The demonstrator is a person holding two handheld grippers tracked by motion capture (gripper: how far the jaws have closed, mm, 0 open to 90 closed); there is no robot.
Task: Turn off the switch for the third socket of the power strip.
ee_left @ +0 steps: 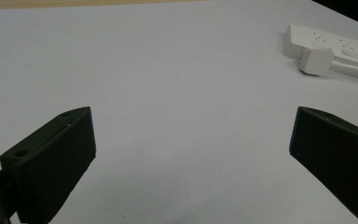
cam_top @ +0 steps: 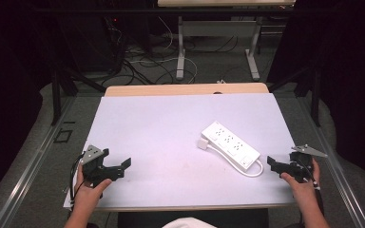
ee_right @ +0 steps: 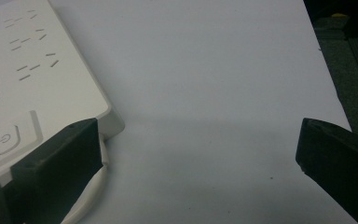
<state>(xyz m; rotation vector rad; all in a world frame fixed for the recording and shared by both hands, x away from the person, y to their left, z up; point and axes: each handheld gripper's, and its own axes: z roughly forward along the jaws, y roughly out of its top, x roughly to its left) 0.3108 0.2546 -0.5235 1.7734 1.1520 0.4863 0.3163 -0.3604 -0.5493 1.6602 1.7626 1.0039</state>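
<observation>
A big table (cam_top: 171, 142) has a pale white sheet on top. A strip of light wood shows along its far edge. Dark floor with cables lies past it.

The next biggest thing is a white power strip (cam_top: 230, 145). It lies flat on the right half of the table, slanted, with one end pointing toward the far left and the other toward the near right. It has rows of little plug holes on top. In the right gripper view a round power button (ee_right: 5, 138) sits near its corner, with a bit of red just beside it at the picture's edge. No plugs sit in the holes that show.

A white cord (cam_top: 252, 170) comes out of the near right end and curls in a loop on the table. A white plug block (cam_top: 203, 143) lies touching the far left end of the strip, on the table.

The left gripper (cam_top: 116, 167) is held in a hand (cam_top: 88, 194) near the front left edge of the table. Its jaws are wide apart with nothing between them but bare table. It is well apart from the power strip.

The right gripper (cam_top: 276, 165) is held in a hand (cam_top: 304, 187) near the front right edge. Its jaws are wide apart too and hold nothing. One jaw is just beside the near end of the strip, over the cord; I cannot tell if it touches.
</observation>
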